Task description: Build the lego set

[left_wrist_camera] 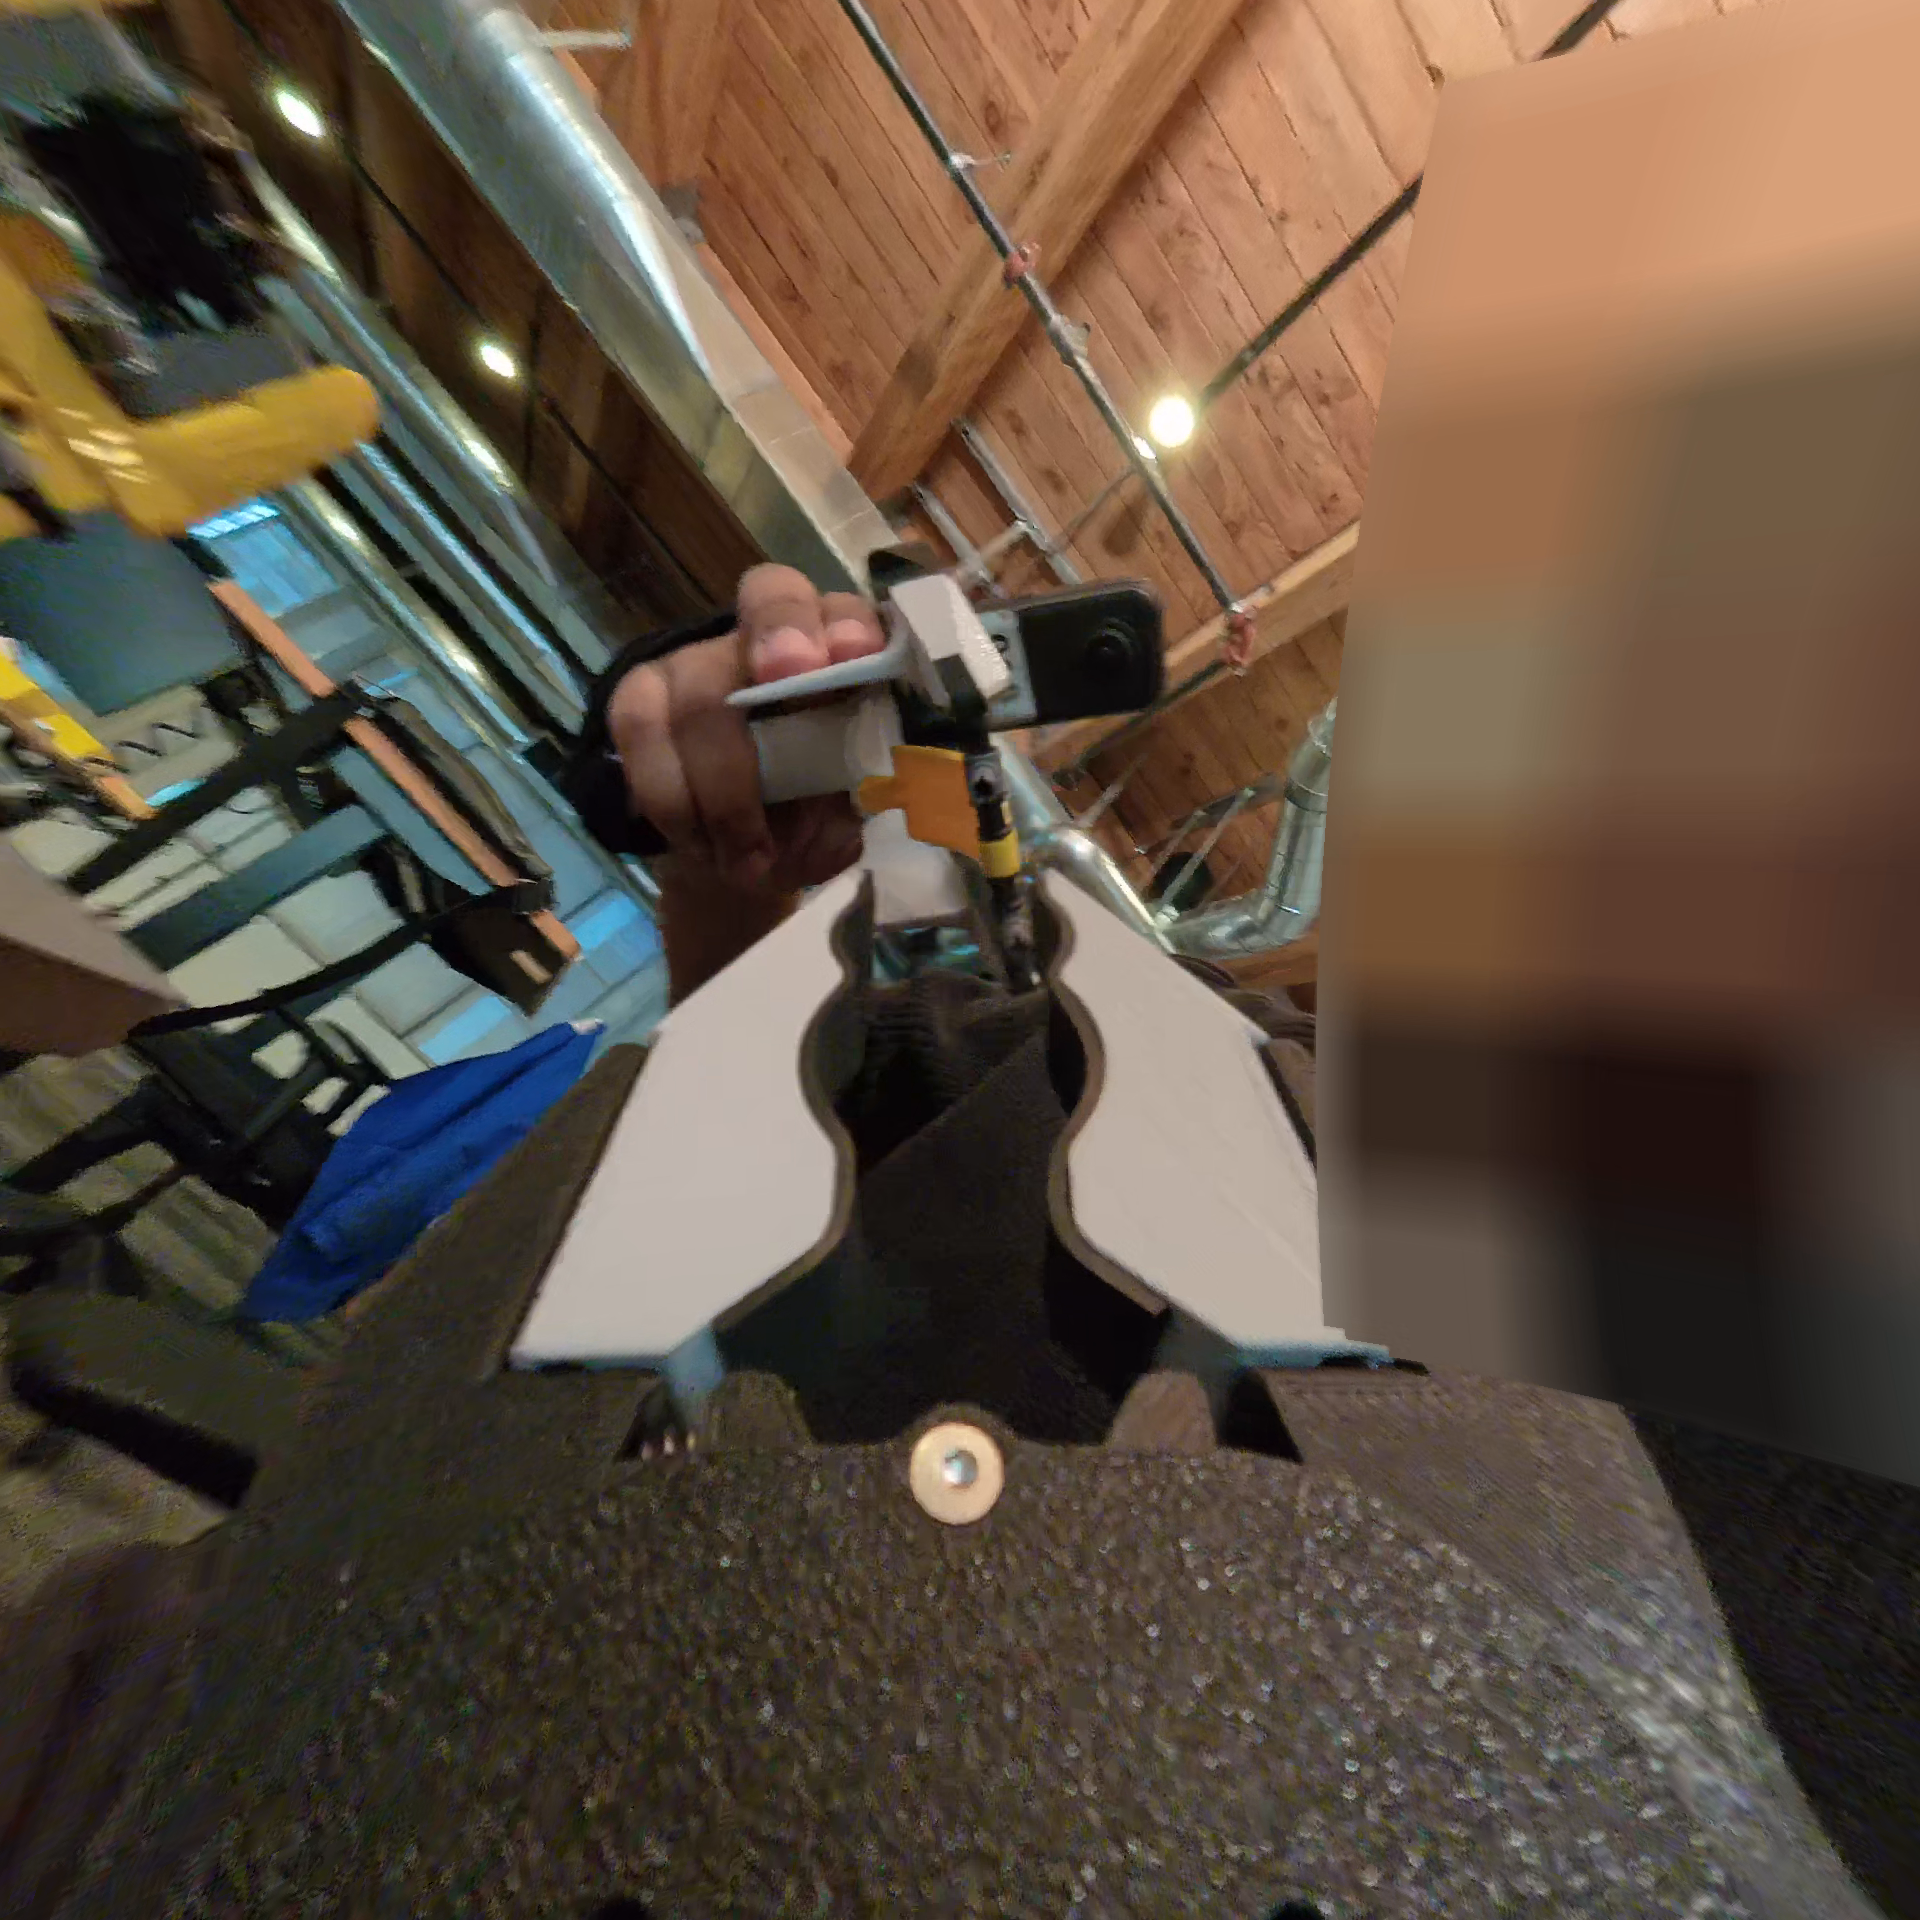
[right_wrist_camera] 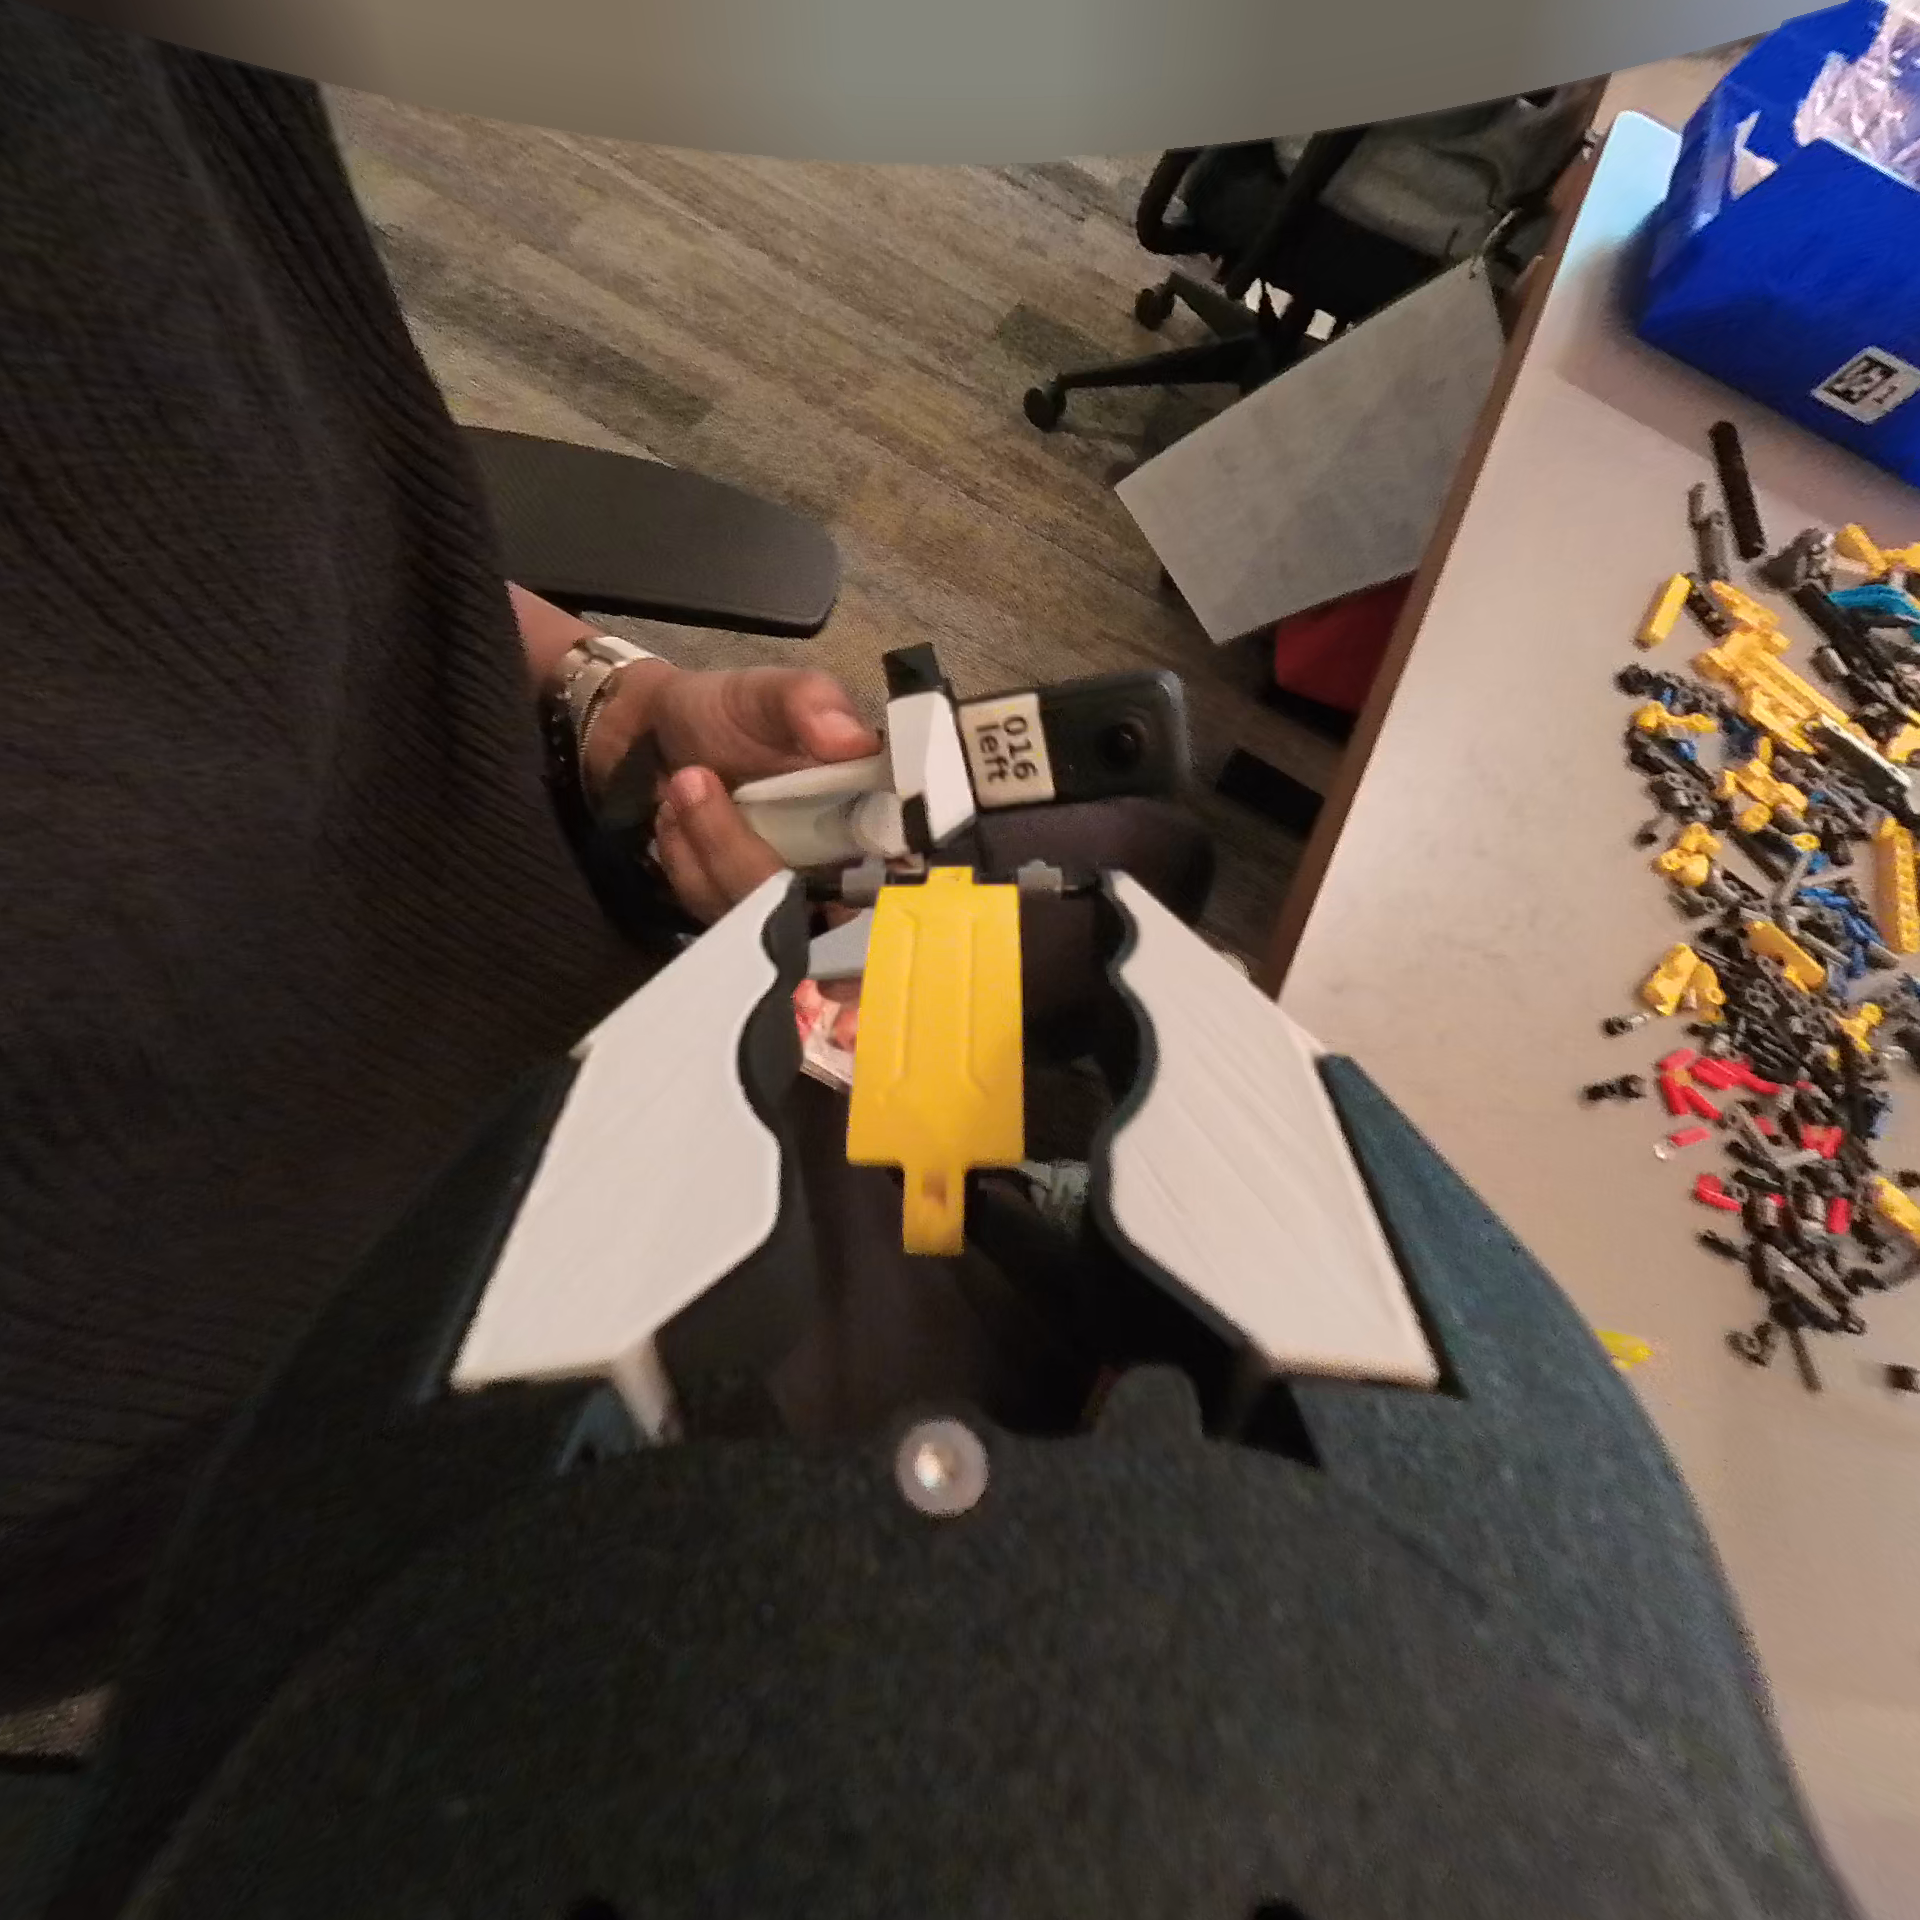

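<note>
My right gripper (right_wrist_camera: 951, 883) holds a yellow panel piece (right_wrist_camera: 935, 1039) in the air. The thin axle with grey bushings (right_wrist_camera: 1039, 881) at the panel's far end spans from one fingertip to the other. In the left wrist view, my left gripper (left_wrist_camera: 956, 904) points up at the ceiling with its fingertips apart. A thin black rod with a yellow band (left_wrist_camera: 1000, 862) stands in the gap and touches neither tip that I can see. The yellow panel (left_wrist_camera: 925, 800) shows edge-on just beyond. A hand (left_wrist_camera: 686, 748) holds the right gripper; its camera (left_wrist_camera: 1091, 655) faces me.
A pale table (right_wrist_camera: 1455, 935) on the right carries a spread of small yellow, black, red and blue building parts (right_wrist_camera: 1787, 935) and a blue box (right_wrist_camera: 1808, 239). An office chair (right_wrist_camera: 1247, 270) stands on the carpet. A person's dark sweater (right_wrist_camera: 208, 623) fills the left.
</note>
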Demonstrator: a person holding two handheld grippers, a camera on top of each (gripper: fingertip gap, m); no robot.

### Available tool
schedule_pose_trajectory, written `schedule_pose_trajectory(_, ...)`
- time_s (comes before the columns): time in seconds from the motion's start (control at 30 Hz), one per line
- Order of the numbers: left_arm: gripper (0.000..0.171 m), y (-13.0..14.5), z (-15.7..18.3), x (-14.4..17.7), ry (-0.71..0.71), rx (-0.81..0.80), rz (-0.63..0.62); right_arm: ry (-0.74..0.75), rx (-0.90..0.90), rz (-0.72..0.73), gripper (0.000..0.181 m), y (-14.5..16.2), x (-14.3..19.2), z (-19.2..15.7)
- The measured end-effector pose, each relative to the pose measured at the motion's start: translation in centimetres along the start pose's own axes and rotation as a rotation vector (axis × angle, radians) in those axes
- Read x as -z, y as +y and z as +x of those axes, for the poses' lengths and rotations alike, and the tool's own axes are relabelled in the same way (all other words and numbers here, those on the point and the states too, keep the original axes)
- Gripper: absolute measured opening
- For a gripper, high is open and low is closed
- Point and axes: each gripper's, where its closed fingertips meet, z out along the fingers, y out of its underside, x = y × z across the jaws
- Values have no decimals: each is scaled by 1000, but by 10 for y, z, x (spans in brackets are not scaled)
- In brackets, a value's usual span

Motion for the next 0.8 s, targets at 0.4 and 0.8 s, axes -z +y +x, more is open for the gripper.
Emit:
schedule_pose_trajectory(0.4, 35, -26, -93, 61, -569, -142, 131, -23, 180, -545, 54, 67, -11, 76)
schedule_pose_trajectory(0.8, 39, -46, -136, 61, -712, -143, 277, -266, 250, -842, 54, 116, -28, 91)
